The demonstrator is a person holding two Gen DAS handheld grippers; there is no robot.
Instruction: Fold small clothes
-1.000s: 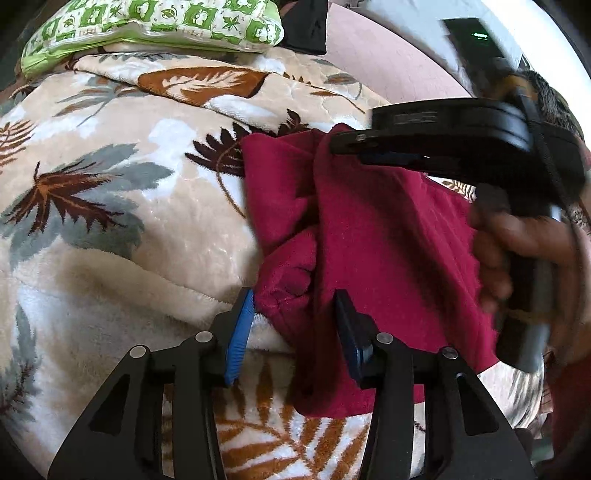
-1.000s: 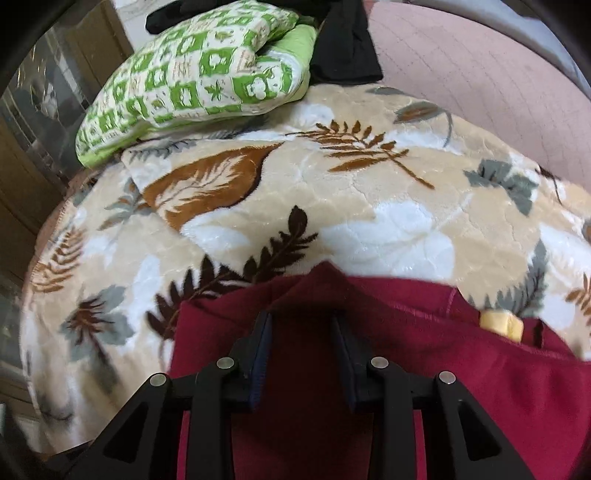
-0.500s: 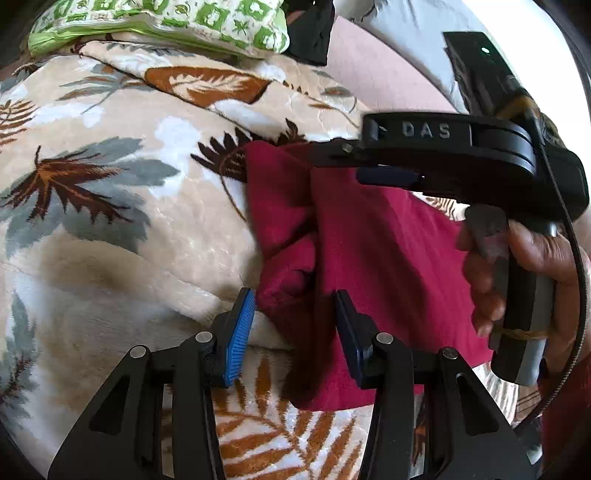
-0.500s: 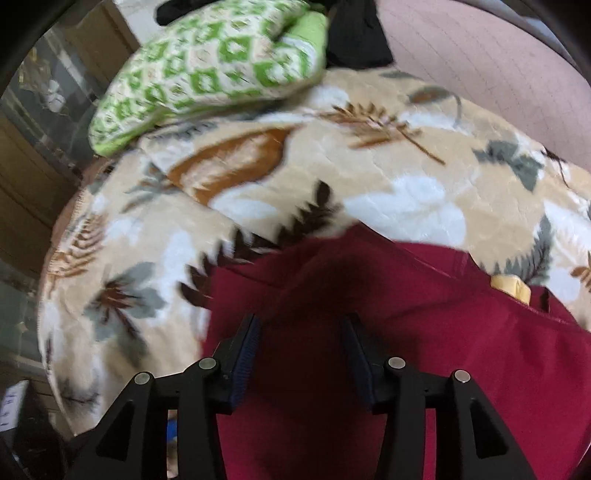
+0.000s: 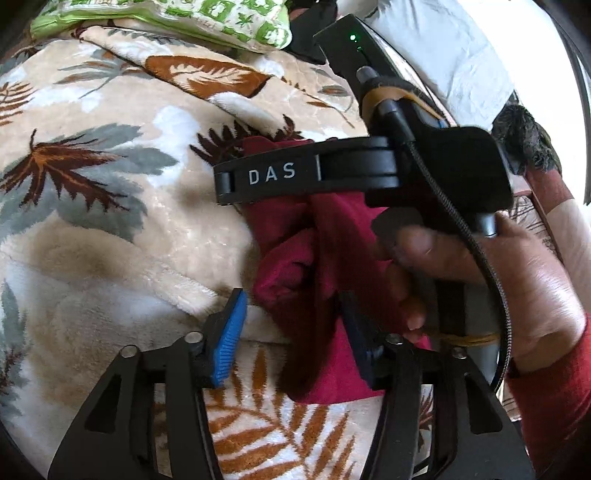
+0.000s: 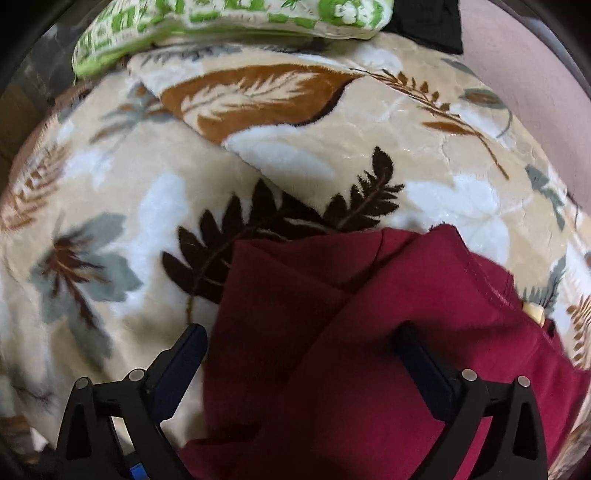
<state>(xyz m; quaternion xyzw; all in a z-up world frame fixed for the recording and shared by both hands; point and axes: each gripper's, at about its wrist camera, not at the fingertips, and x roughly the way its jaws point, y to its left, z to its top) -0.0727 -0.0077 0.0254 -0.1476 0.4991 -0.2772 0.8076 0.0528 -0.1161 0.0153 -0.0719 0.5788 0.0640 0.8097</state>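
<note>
Maroon garment [image 6: 369, 350] lies on a leaf-print blanket [image 6: 295, 166], filling the lower right of the right wrist view and the centre of the left wrist view [image 5: 321, 258], with a green patterned pillow [image 6: 221, 22] along the top edge. A small yellow tag [image 6: 533, 312] peeks from its right hem. The right gripper [image 6: 303, 354] has just been opening and its jaws now stand spread wide, the cloth lying loose between them with neither pad pressing it. The left gripper [image 5: 291, 328] has also just been opening; a bunched fold sits between its jaws, the blue left pad clearly off the cloth, and the dark right pad close against it, though whether it touches I cannot tell. A hand [image 5: 491, 280] in a red sleeve holds the right tool's handle at the right of the left wrist view. This looks like the release after laying one fold over. To do it well, the jaws should lift straight clear so no fabric drags along, the bunched lump at the left edge should be smoothed flat before the next fold, and the next grip should take the hem, not a thick wad.
</note>
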